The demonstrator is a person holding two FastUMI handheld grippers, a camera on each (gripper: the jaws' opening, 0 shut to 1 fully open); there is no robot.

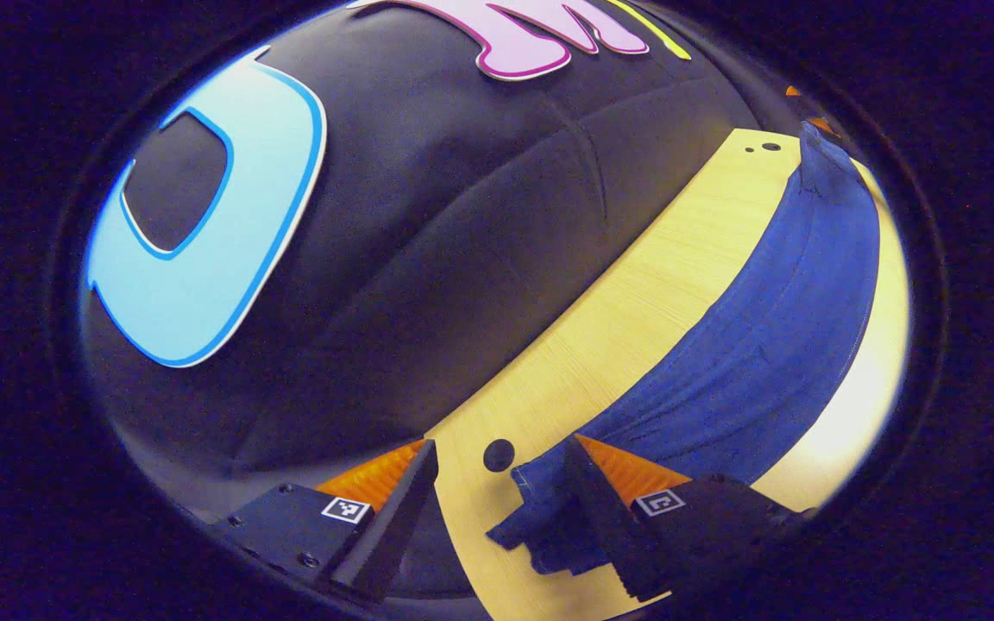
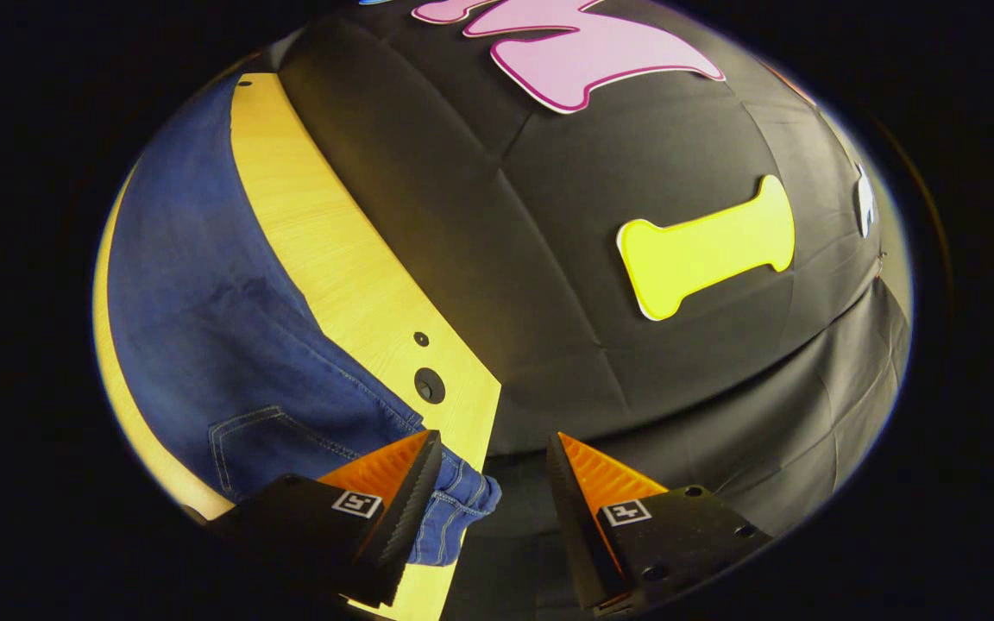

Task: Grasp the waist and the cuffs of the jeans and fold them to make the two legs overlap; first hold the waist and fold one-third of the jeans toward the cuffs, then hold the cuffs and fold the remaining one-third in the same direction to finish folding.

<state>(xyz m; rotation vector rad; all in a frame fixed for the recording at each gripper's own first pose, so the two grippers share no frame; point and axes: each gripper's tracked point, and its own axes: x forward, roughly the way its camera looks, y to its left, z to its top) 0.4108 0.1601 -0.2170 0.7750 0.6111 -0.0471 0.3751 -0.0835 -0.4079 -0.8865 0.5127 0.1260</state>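
Observation:
Dark blue jeans (image 1: 773, 345) lie stretched lengthwise on a light wooden table (image 1: 618, 319). In the left gripper view the cuff end (image 1: 531, 513) is bunched near the table's end. My left gripper (image 1: 501, 444) is open; its right finger overlaps the cuff and its left finger is off the table's edge. In the right gripper view the jeans (image 2: 204, 310) show a back pocket (image 2: 264, 435), and the waist end (image 2: 462, 500) hangs slightly over the table corner. My right gripper (image 2: 494, 435) is open, its left finger against the waist and its right finger over the drop beyond the table.
The table (image 2: 333, 250) is narrow and runs close to the black cloth wall on its far side. Small round holes (image 2: 429, 385) mark the tabletop near each end, such as the hole (image 1: 499, 454) beside the cuff. Something small and orange (image 1: 812, 121) shows at the jeans' far end.

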